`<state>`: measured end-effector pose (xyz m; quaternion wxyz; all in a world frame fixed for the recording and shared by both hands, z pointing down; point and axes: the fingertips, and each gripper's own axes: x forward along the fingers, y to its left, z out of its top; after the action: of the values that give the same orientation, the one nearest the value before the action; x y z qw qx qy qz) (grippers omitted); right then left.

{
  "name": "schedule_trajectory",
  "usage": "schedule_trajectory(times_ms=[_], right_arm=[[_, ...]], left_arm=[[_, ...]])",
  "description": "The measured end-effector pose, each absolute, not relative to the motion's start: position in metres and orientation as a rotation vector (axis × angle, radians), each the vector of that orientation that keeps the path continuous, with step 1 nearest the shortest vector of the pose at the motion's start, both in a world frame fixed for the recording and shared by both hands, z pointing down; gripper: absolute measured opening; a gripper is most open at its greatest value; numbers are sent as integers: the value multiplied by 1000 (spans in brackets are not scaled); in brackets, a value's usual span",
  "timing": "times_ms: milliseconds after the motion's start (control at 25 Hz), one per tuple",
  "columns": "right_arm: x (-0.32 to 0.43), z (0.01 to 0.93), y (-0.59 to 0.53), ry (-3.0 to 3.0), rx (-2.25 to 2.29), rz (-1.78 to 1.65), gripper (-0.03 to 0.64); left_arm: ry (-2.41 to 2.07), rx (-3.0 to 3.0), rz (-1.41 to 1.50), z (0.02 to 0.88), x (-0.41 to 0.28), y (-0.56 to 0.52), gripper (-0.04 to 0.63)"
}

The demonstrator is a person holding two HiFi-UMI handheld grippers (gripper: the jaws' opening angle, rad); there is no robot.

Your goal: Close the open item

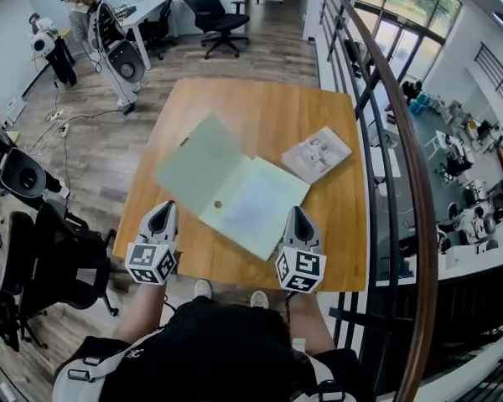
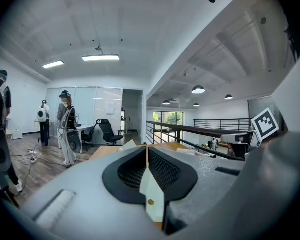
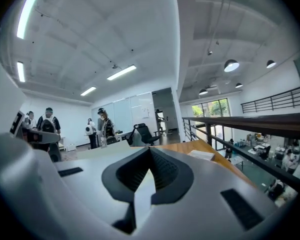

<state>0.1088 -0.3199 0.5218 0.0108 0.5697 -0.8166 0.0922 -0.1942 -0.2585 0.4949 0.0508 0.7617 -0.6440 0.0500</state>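
The left gripper [image 1: 163, 211] and right gripper [image 1: 299, 214] are both clenched on nothing. Between them and just ahead lies the pale green card folder [image 1: 226, 182] (spread open, flat) on the rectangular wooden table [image 1: 268, 107].

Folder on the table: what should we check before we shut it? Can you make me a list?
1. The folder lies open and flat on the table: ok.
2. Nothing sits on the folder's two flaps: ok.
3. The booklet is clear of the folder: cannot tell, their edges come very close.
4. The left gripper has its jaws apart to take a flap: not ok, they are together and hold nothing.
5. The right gripper has its jaws apart: not ok, together and empty too.
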Motion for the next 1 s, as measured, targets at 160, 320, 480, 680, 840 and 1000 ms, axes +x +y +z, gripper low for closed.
schedule_trajectory(times_ms=[160,320,480,680,840,1000], right_arm=[[122,530,-318,-2460,1924,375,4],[141,543,-319,-2382,2009,482,102],[155,564,-321,-2305,2077,620,115],[158,594,-329,-2247,2090,784,115],[148,628,-332,-2207,2024,871,115],[138,664,-329,-2158,1909,947,115]], left_arm=[[-1952,2334,129,491,-226,-276,65],[-1953,2305,119,497,-253,-292,156],[-1953,2240,138,518,-279,-304,186],[-1937,2144,206,556,-306,-319,191],[-1859,2081,179,589,-314,-329,198],[-1762,2026,58,607,-314,-338,204]])
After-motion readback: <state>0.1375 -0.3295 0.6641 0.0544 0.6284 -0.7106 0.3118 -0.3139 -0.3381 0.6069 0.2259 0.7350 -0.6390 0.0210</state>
